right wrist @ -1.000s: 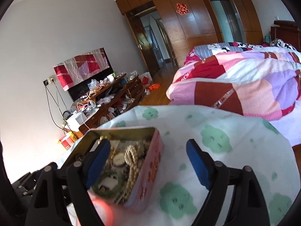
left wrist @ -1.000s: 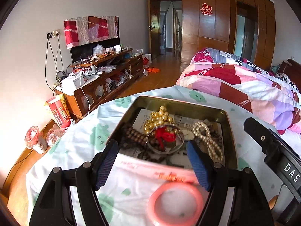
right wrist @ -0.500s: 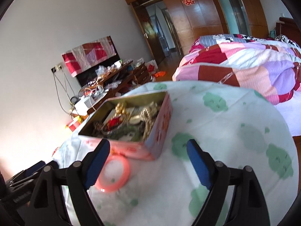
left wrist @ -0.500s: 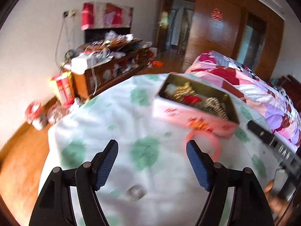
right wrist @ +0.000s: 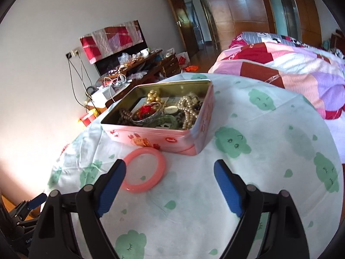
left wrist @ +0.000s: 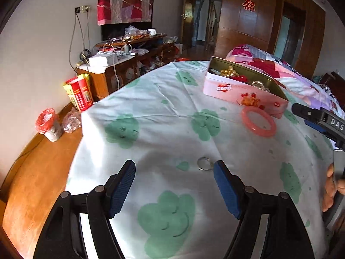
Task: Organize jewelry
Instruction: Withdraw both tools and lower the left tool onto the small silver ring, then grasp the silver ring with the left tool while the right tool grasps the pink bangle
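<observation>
1. On the table, just in front of the pink tin (right wrist: 172, 136), the pink bangle (right wrist: 143, 169) lies flat on the cloth, its far edge close against the tin's front wall.
2. Inside the tin I see gold beads (right wrist: 153, 96), a pearl strand (right wrist: 188, 110), dark wooden beads (right wrist: 124, 116), a silver bangle with something red in it (right wrist: 146, 113) and green pieces beside them; the tin has no lid on.
3. Nearer to me than the tin and the bangle, a small silver ring (left wrist: 204, 164) lies on the cloth, just beside my left gripper's (left wrist: 174, 172) right fingertip; I cannot tell whether they touch.
4. My left jaws stand wide apart with nothing between them, over the cloth well short of the tin.
5. My right gripper (right wrist: 170, 171) also has its jaws spread wide and empty; the bangle lies beside its left fingertip, the tin straight ahead.
6. The tablecloth (right wrist: 258, 172) under the tin is white with green cloud faces.
7. Beyond the tin, a bed with a patchwork quilt (right wrist: 291, 69) lies on the right, and a cluttered wooden cabinet (left wrist: 129, 64) stands on the left against the wall.
</observation>
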### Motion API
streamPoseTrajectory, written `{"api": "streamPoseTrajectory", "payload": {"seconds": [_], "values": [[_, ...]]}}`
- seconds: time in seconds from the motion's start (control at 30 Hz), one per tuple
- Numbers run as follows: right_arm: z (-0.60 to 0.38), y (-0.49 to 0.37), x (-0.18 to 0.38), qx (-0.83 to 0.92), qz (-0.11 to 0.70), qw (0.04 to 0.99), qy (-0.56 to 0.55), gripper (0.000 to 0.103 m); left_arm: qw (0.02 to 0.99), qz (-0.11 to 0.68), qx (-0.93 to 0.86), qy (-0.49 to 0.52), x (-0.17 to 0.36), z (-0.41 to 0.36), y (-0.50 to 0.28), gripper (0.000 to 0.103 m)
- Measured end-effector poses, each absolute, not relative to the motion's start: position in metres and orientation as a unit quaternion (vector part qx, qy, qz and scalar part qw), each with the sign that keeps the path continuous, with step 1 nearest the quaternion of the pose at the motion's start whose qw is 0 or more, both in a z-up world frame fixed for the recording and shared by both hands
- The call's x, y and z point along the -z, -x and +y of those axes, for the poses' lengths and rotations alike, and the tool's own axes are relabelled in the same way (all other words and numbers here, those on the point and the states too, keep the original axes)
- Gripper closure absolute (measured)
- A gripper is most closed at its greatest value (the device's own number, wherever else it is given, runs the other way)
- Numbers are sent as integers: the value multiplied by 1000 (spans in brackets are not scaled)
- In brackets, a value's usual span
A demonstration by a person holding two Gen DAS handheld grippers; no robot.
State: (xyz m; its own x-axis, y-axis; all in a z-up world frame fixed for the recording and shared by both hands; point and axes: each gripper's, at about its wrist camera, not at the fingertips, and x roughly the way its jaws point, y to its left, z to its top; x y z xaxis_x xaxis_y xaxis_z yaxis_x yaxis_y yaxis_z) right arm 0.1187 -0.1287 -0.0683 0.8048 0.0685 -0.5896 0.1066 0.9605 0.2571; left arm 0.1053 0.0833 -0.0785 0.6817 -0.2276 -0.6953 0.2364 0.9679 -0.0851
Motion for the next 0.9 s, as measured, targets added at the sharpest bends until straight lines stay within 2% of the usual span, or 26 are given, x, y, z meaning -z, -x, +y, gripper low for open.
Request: {"api": "streamPoseTrajectory", "payload": {"seconds": [0.27, 0.33, 0.47, 0.53, 0.6, 0.7, 0.73, 0.8, 0.9], "values": [[-129, -119, 72, 17, 322, 936, -142, 17, 910, 384, 155, -22, 78, 59, -116, 30], [-129, -119, 72, 17, 322, 935, -144, 17, 910, 384, 152, -26, 84, 58, -117, 39], [-131, -119, 74, 13, 326, 933, -151, 17, 916, 368, 141, -81, 87, 49, -110, 43], [-133, -121, 76, 14, 331, 930, -157, 17, 913, 370, 145, -93, 90, 47, -109, 60], [-135, -122, 77, 15, 334, 928, -164, 17, 910, 373, 161, -82, 91, 49, -108, 68], [-138, -121, 78, 16, 335, 926, -173, 17, 907, 378, 173, -65, 90, 55, -111, 70], [-138, -121, 78, 16, 335, 925, -176, 17, 908, 377, 171, -63, 90, 56, -111, 76], [-140, -122, 80, 18, 338, 924, -180, 17, 911, 374, 168, -55, 90, 58, -111, 82], [-141, -121, 81, 18, 339, 922, -186, 17, 910, 373, 174, -37, 90, 62, -111, 82]]}}
